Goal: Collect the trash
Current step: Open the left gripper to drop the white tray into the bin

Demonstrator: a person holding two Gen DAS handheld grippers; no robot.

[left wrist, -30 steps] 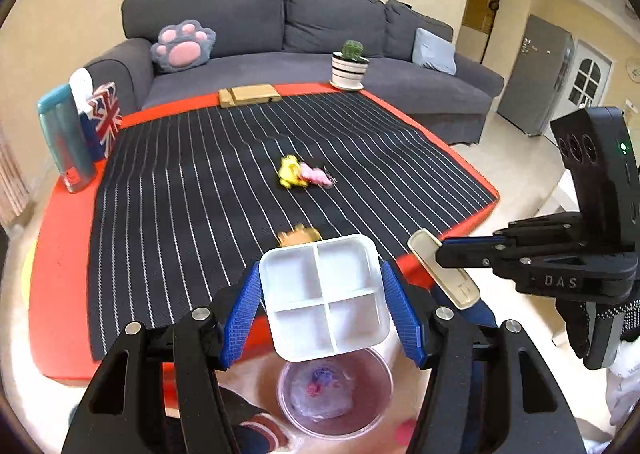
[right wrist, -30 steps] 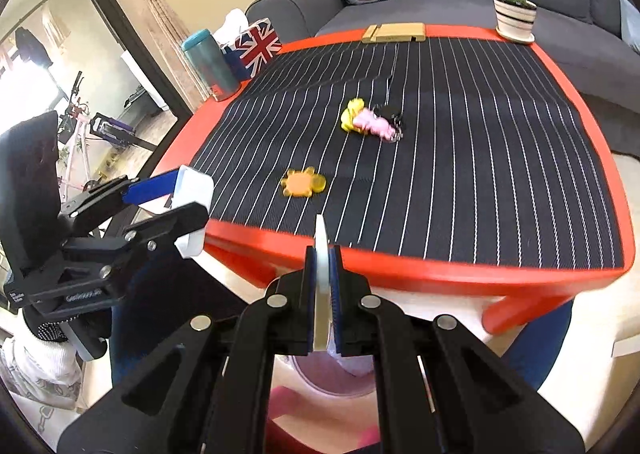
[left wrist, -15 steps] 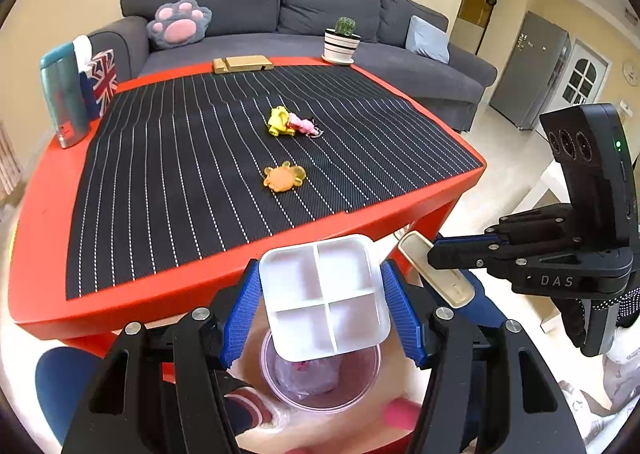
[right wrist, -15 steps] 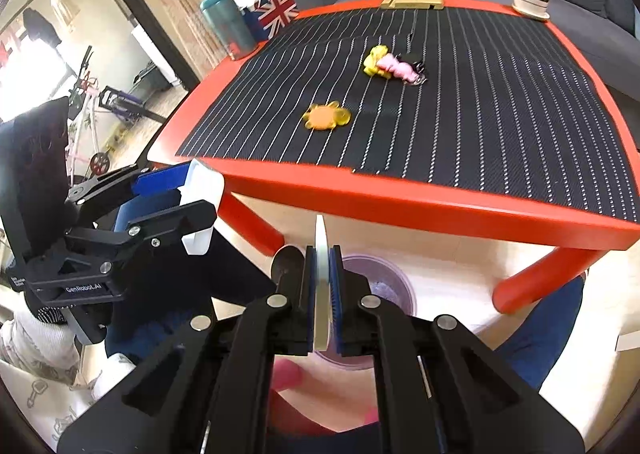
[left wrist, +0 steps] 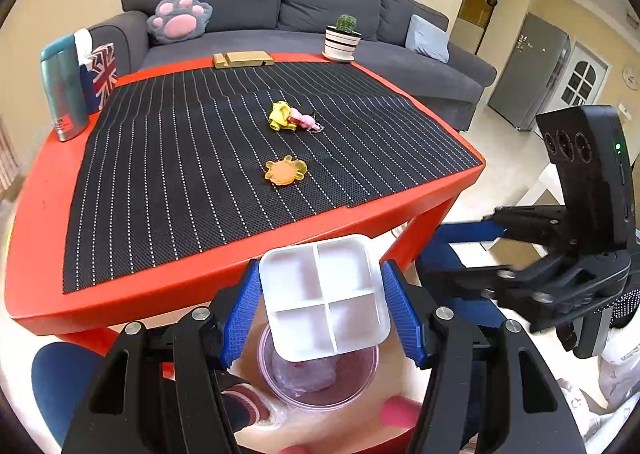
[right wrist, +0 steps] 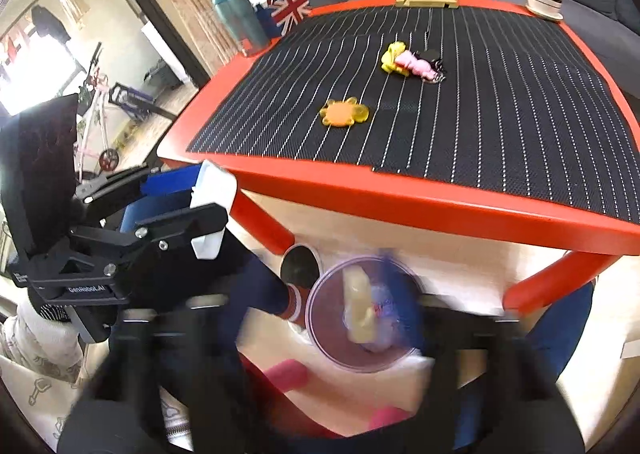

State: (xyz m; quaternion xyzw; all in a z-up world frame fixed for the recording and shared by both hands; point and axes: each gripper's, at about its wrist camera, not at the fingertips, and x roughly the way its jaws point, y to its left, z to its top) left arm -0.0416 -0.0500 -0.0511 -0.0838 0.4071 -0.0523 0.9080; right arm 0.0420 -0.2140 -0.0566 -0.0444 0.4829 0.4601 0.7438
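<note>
Tray [left wrist: 324, 300]: light, stiff plastic; gripped edge-to-edge by left fingers [left wrist: 244, 310], above bin [left wrist: 320, 378].
Lid [right wrist: 360, 314]: thin, light; falling into bin.
Right fingers [left wrist: 468, 232]: just opened, empty.

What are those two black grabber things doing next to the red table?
A person is tidying up trash with them. The left gripper holds a white divided tray over a see-through bin on the floor. The right gripper has just been opening, and the pale lid it held is dropping, blurred, into the bin. An orange toy and a yellow and pink bundle lie on the striped mat.
</note>
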